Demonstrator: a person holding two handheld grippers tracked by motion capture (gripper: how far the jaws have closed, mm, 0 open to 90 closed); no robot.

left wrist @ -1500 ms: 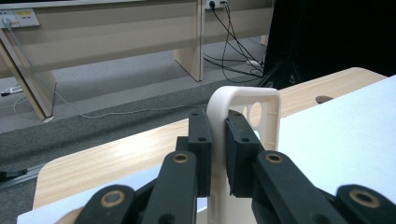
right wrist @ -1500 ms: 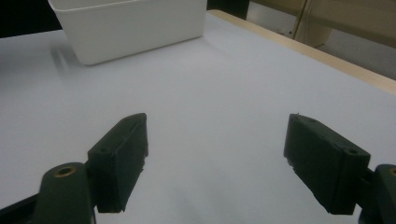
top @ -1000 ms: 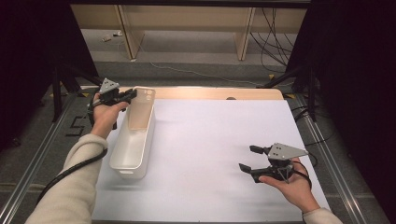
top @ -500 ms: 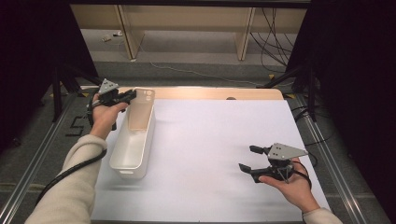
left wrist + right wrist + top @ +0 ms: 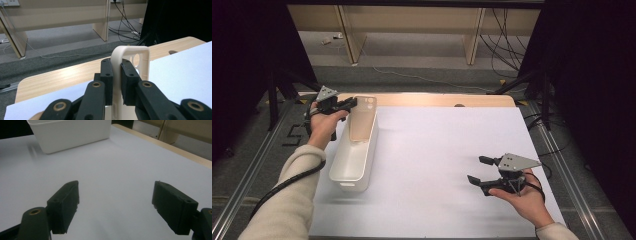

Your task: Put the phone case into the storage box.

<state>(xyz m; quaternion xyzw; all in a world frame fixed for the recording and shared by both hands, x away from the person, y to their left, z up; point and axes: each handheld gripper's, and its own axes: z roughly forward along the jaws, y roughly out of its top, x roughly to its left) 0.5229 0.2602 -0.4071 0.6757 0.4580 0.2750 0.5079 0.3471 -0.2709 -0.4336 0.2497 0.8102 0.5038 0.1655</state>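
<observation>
Left gripper view: fingers (image 5: 107, 75) pinching phone case (image 5: 135, 53) edge, upright above white bin (image 5: 349, 160).

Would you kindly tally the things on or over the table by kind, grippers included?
Grippers: 2, the left gripper shut on the phone case, the right gripper open over the sheet.
Phone case: 1, beige, over the bin.
Bin: 1, white.
White sheet: 1.
Total: 5.
</observation>
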